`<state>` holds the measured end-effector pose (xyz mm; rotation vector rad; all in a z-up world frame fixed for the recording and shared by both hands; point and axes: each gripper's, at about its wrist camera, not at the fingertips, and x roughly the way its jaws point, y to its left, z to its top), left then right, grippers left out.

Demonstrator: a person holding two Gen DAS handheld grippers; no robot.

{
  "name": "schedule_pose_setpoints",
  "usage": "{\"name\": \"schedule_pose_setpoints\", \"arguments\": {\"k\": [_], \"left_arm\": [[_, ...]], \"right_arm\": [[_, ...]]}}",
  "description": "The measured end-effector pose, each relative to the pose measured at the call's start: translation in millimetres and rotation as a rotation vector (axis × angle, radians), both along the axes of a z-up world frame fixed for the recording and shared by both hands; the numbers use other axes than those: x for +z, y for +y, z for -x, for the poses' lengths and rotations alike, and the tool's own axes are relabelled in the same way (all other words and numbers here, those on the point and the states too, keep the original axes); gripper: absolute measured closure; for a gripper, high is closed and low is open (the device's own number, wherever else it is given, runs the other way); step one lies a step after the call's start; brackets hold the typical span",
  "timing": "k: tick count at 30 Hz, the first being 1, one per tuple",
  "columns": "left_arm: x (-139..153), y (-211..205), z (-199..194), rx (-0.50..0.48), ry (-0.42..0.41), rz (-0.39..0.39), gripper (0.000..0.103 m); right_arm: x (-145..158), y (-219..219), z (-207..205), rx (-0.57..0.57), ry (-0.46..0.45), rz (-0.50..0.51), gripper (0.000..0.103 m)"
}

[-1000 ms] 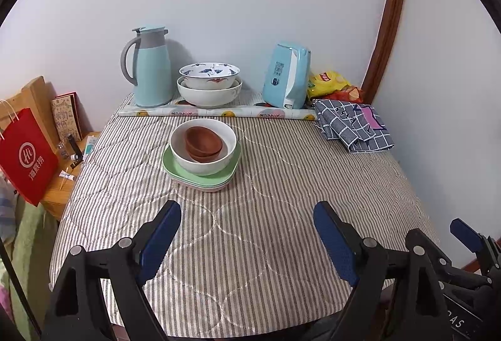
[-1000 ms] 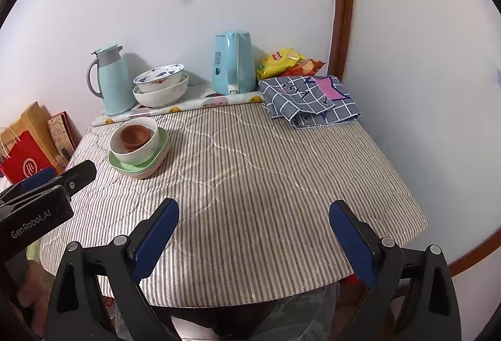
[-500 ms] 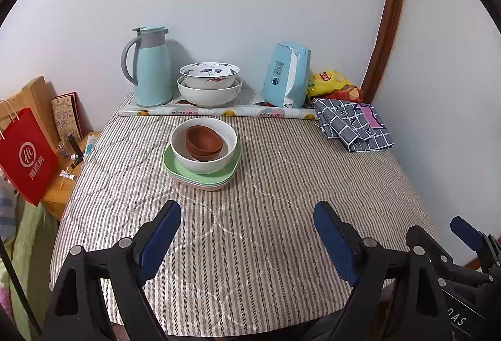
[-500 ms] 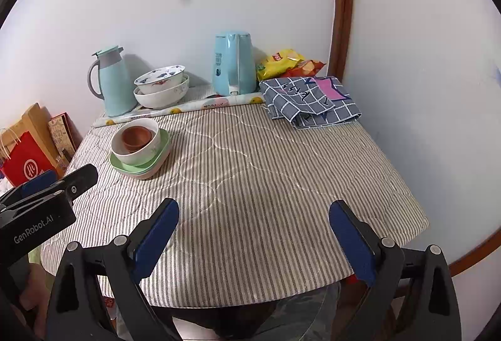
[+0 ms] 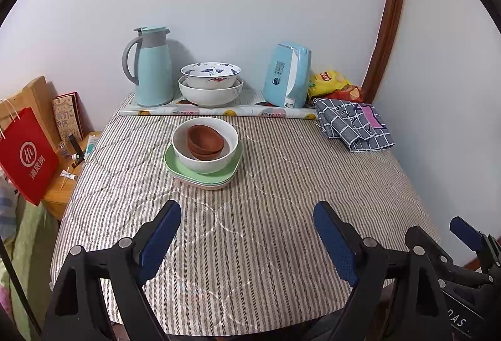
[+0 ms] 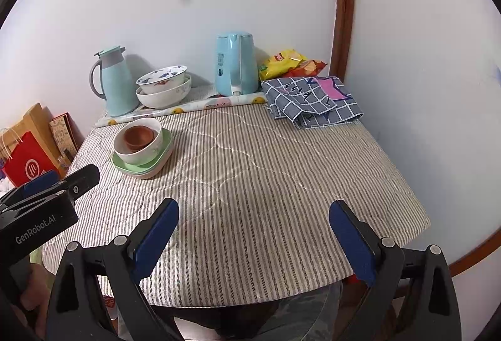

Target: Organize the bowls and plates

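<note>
Brown bowls (image 5: 205,142) sit nested inside a white bowl (image 5: 203,160), which stands on stacked green and pink plates (image 5: 178,167) mid-table; the stack also shows in the right wrist view (image 6: 141,149). A patterned bowl (image 5: 210,74) sits in a larger white bowl (image 5: 210,95) at the back. My left gripper (image 5: 247,234) is open and empty over the table's near part, short of the stack. My right gripper (image 6: 253,234) is open and empty over the near edge, right of the left gripper's body (image 6: 40,212).
At the back stand a light-blue thermos jug (image 5: 150,66), a blue kettle (image 5: 286,74), snack bags (image 5: 328,82) and a rolled printed mat (image 5: 219,112). A folded checked cloth (image 5: 353,123) lies back right. A red bag (image 5: 26,157) stands left of the table.
Both views have barely shifted; the scene sits very slightly lower in the frames. Nothing was grasped or moved.
</note>
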<state>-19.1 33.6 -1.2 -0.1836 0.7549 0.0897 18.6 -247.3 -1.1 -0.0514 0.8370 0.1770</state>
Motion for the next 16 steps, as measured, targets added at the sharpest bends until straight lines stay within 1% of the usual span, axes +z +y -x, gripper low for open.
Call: {"name": "schedule_pose_setpoints", "arguments": {"k": [11,16], "left_arm": [[-4,2,1,0.009,0.001,-0.001,0.017],[-13,6,-5,0.013,0.01,-0.002,0.017]], "right_arm": [[-3,2,2,0.005,-0.004,-0.009,0.007],[-10,7,-2,0.014,-0.006,-0.008,0.007]]}}
